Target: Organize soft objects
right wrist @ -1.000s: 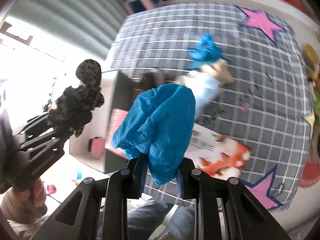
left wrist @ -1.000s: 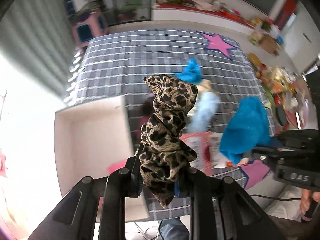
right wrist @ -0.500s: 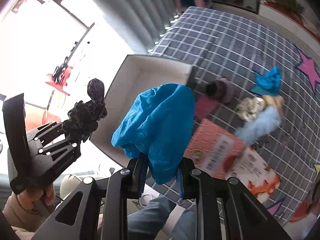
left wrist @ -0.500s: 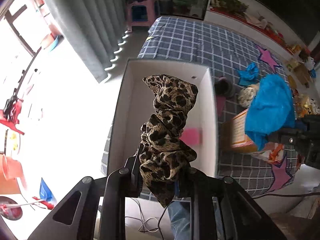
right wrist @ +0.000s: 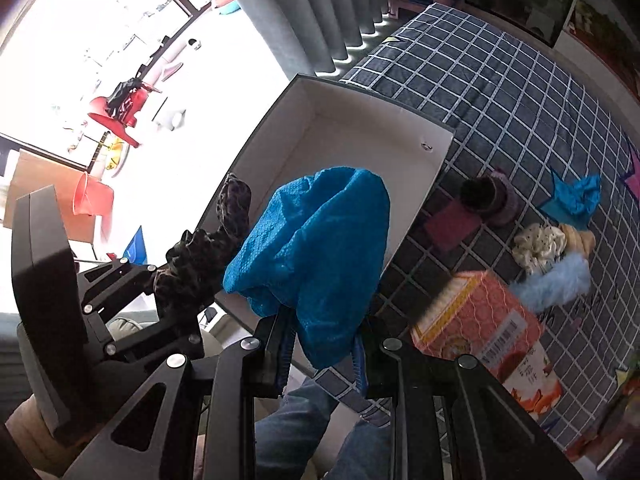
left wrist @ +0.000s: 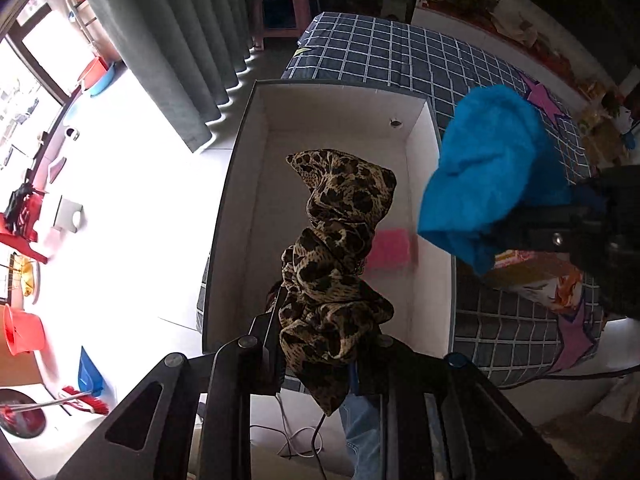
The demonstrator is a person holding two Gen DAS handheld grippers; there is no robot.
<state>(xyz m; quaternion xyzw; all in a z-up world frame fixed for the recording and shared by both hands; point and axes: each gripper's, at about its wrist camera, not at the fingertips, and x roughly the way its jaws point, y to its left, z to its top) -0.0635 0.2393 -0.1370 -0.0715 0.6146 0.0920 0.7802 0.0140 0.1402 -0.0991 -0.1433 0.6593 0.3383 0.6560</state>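
My left gripper (left wrist: pixel 316 354) is shut on a leopard-print scrunchie (left wrist: pixel 336 256) and holds it above the open white box (left wrist: pixel 340 92). My right gripper (right wrist: pixel 322 344) is shut on a blue cloth (right wrist: pixel 320 248) above the box's near right wall (right wrist: pixel 416 216); the cloth also shows in the left wrist view (left wrist: pixel 492 168). A pink square pad (left wrist: pixel 388 250) lies inside the box. The left gripper and scrunchie (right wrist: pixel 204 256) show at the left of the right wrist view.
On the checked bedspread (right wrist: pixel 500 92) right of the box lie a dark pink pad (right wrist: pixel 452 226), a purple knit roll (right wrist: pixel 492 198), a blue rag (right wrist: pixel 576 200), a dotted scrunchie (right wrist: pixel 538 246), a light blue fluffy piece (right wrist: pixel 556 284) and an orange carton (right wrist: pixel 484 332).
Both grippers have swung left, from over the bedspread to over the white box, each still holding its item. The blue cloth is now much closer to the box.
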